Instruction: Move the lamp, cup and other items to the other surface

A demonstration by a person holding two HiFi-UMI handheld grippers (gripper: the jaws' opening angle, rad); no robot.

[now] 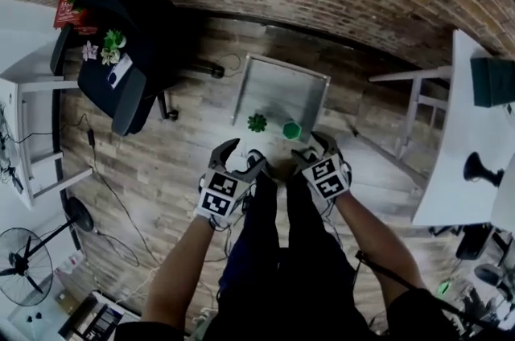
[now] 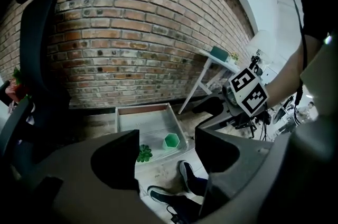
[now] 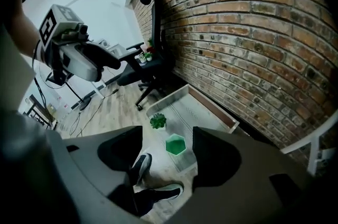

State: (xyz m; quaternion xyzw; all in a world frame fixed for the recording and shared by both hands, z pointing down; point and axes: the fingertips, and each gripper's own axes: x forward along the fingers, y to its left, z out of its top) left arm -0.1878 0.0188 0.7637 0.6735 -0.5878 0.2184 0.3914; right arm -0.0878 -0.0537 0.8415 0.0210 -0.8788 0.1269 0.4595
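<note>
Your left hand-held gripper (image 1: 244,156) has its jaws spread wide with nothing between them. Your right hand-held gripper (image 1: 312,148) is spread the same way and is also empty. You hold both side by side above your legs, angled down toward the floor. Just past your shoes (image 2: 191,178), a shallow tray (image 1: 282,86) lies on the wooden floor against the brick wall. The green hexagonal cup (image 1: 291,129) sits at the tray's near right, with a small succulent (image 1: 257,122) just to its left, not touching it. An office chair (image 1: 121,82) stands at the far left, with small potted plants (image 1: 109,48) on its seat.
</note>
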